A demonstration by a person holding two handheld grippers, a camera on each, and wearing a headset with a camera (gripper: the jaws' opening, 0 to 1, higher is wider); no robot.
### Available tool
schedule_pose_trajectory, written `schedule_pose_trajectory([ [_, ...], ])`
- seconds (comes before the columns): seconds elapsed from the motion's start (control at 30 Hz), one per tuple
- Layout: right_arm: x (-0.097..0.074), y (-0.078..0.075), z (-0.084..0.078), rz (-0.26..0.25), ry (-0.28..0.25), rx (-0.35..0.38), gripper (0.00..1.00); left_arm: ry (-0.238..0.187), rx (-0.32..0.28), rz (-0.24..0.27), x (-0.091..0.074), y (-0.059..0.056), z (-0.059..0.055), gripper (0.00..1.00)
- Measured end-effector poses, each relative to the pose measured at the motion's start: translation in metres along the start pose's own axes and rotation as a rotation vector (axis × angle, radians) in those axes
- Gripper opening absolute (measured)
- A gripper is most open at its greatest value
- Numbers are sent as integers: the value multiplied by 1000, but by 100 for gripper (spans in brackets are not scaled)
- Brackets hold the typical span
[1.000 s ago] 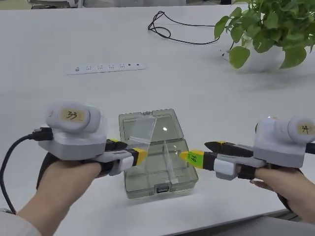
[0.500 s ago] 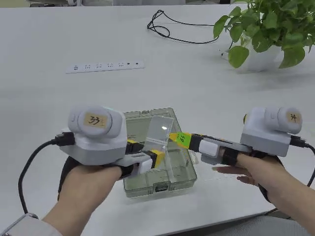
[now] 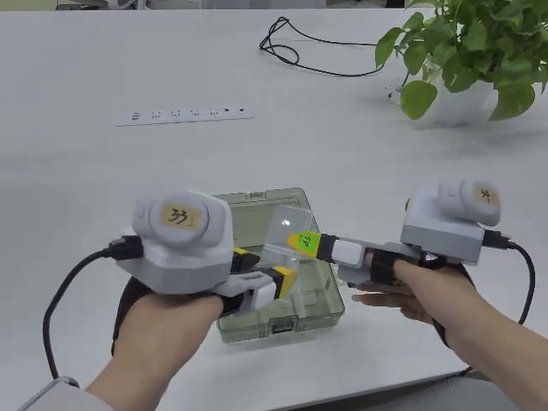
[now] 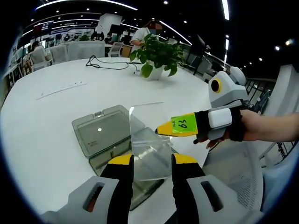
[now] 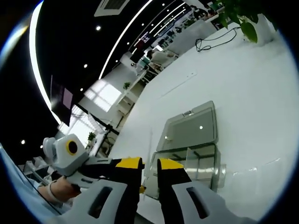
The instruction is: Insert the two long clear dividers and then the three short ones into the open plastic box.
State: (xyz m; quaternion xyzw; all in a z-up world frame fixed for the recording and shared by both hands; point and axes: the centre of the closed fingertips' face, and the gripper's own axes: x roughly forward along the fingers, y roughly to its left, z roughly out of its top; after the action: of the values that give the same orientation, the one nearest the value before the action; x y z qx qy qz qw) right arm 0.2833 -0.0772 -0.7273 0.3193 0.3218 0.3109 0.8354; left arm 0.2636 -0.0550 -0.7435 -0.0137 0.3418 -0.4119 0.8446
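The open smoky-clear plastic box lies near the table's front edge, its lid flat behind it. One divider stands inside the box. My left gripper is over the box's left part, shut on a clear divider that rises upright above it. In the left gripper view the divider stands between my jaws. My right gripper comes in from the right, and its yellow tip is shut on the divider's right side. In the right gripper view my jaws are nearly together.
A white power strip lies at mid-table. A black cable loops at the back. A potted plant stands at the back right. The table's front edge runs just below the box.
The left gripper carried the divider right, over the box. The right gripper moved left, went from open to shut, and met the divider's right side.
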Motion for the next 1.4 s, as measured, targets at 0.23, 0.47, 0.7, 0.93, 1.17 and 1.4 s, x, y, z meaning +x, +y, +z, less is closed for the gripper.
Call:
schedule_pose_trajectory([
  [0.23, 1, 0, -4, -4, 28, -20, 6, -1, 8, -2, 0, -1, 1, 30],
  [0.47, 1, 3, -6, 1, 48, -29, 3, 6, 16, -3, 1, -2, -1, 30],
  [0.7, 2, 4, -8, -12, 83, -34, 2, 4, 23, -5, 1, -1, -3, 31],
  [0.93, 2, 3, -9, -17, 96, -18, 2, 2, 23, -7, 0, -2, -4, 33],
  [1.17, 1, 4, -12, -22, 125, -25, 2, -7, 49, -3, -6, -3, -8, 49],
  [1.4, 4, 1, -13, -63, 175, -22, 2, -25, 165, -44, -14, -4, -10, 73],
])
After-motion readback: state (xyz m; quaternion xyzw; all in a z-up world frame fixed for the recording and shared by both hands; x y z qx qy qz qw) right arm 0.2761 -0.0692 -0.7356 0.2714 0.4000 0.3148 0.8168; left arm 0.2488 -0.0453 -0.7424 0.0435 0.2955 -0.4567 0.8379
